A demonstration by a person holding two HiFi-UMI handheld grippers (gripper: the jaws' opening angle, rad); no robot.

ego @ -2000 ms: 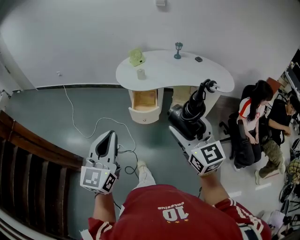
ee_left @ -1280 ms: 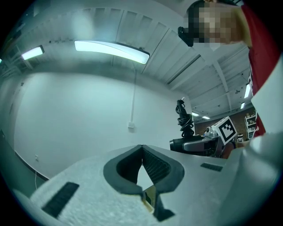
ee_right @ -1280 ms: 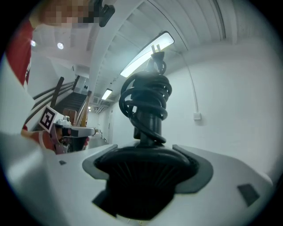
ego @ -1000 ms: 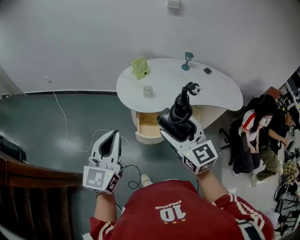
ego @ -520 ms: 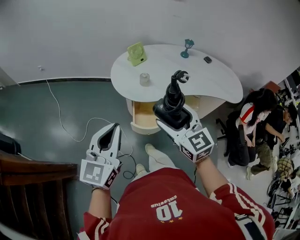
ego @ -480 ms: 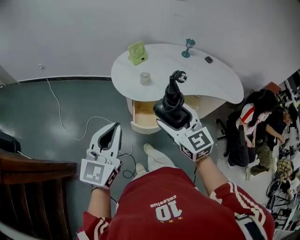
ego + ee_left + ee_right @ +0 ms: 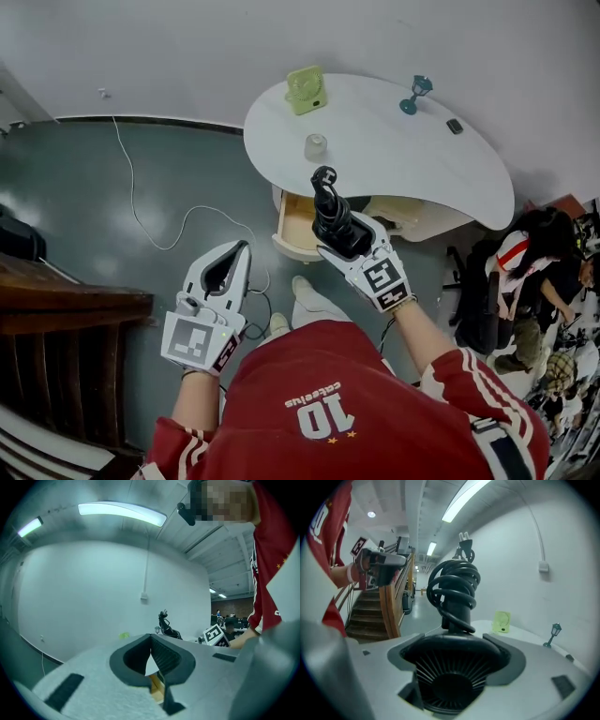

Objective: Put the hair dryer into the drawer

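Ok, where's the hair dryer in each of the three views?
Head view: hair dryer at centre, held in the right gripper.
Left gripper view: small and dark, just right of centre, above the jaws.
Right gripper view: fills the centre, clamped between the jaws, cord coiled round its handle.
Shared landmark: the green fan.

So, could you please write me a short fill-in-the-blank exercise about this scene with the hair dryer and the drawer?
1. Of the left tool and the right tool, the one holding the black hair dryer is the ___.
2. The drawer under the white table stands ___.
3. The cord is wound round the hair dryer's ___.
4. The left tool holds ___.
Missing words: right; open; handle; nothing.
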